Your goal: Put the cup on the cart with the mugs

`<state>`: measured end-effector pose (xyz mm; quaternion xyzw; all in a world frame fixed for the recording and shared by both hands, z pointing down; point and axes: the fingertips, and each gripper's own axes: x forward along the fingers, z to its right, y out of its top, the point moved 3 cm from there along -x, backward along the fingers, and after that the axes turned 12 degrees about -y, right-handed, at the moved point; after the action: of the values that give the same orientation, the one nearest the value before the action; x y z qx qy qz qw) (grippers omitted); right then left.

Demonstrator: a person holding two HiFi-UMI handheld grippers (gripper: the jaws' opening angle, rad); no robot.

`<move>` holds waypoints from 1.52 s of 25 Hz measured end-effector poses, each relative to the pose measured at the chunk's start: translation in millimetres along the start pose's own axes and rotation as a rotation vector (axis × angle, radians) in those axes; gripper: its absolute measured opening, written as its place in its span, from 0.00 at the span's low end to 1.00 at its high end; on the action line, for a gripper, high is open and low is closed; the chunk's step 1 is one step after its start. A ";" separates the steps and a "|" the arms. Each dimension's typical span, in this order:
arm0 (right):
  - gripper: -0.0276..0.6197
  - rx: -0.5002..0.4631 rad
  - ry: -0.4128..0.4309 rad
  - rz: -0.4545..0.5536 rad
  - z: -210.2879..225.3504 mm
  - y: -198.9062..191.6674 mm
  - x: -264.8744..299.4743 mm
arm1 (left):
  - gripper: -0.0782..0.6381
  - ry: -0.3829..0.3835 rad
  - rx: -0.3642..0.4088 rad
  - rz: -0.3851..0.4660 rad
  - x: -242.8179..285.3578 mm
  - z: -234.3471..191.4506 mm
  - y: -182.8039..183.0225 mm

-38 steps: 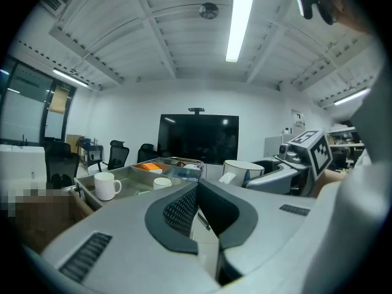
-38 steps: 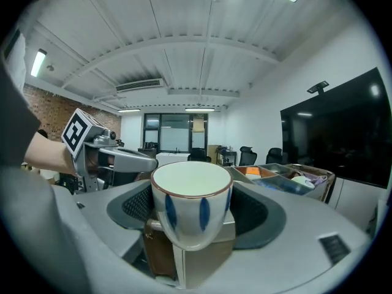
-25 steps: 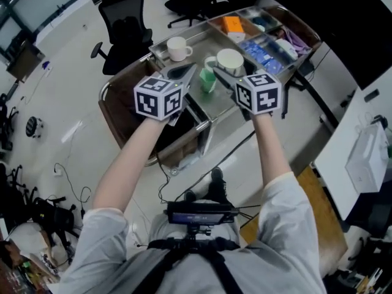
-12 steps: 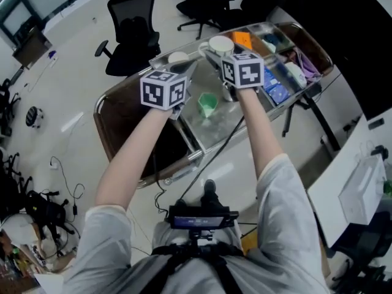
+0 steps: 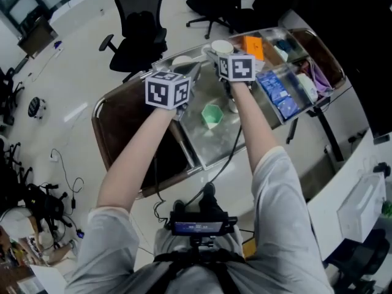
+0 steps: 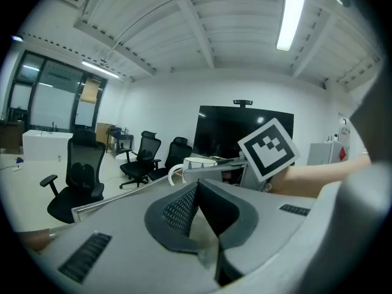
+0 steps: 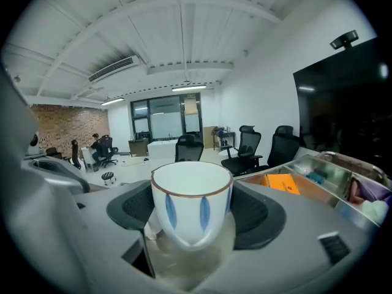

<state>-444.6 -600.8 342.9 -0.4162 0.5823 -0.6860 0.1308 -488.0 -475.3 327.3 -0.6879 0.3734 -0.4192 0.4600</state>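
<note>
Right gripper [image 7: 192, 216] pads pinch white cup [image 7: 192, 202] with blue streaks, upright, top centre of head view, near cart [image 5: 205, 149] far edge. Left gripper [image 6: 197, 208] jaws pressed together, empty. White mug [image 5: 182, 60] just left of white cup. Green cup [image 5: 212, 114] mid-tray, bare steel around it.

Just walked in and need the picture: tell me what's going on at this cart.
A person works with a gripper in each hand. The right gripper holds a white cup with blue marks above the metal cart. The left gripper is shut and empty. A white mug and a green cup sit on the cart.
</note>
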 end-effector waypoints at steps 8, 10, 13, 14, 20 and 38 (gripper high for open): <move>0.64 0.024 0.026 -0.070 -8.2 -7.2 44.5 | 0.11 0.007 -0.022 -0.008 9.3 -15.3 -9.9; 0.64 0.015 0.026 -0.081 -9.4 -10.6 53.8 | 0.11 0.007 -0.023 -0.007 10.1 -17.9 -10.2; 0.64 0.002 0.044 -0.114 -14.1 -19.6 64.6 | 0.11 0.010 -0.028 -0.001 10.9 -22.9 -10.1; 0.64 0.002 0.043 -0.126 -13.6 -23.5 67.9 | 0.11 0.011 -0.030 0.000 11.5 -24.5 -10.4; 0.65 -0.021 0.053 -0.141 -15.2 -30.6 83.4 | 0.11 0.018 -0.039 0.000 12.6 -31.6 -14.5; 0.66 -0.232 -0.158 -0.229 24.0 -34.7 90.3 | 0.11 0.024 -0.051 -0.001 9.6 -39.2 -20.1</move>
<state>-472.6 -667.4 411.7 -0.5447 0.5941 -0.5899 0.0483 -517.9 -490.4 357.4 -0.6945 0.3891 -0.4180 0.4376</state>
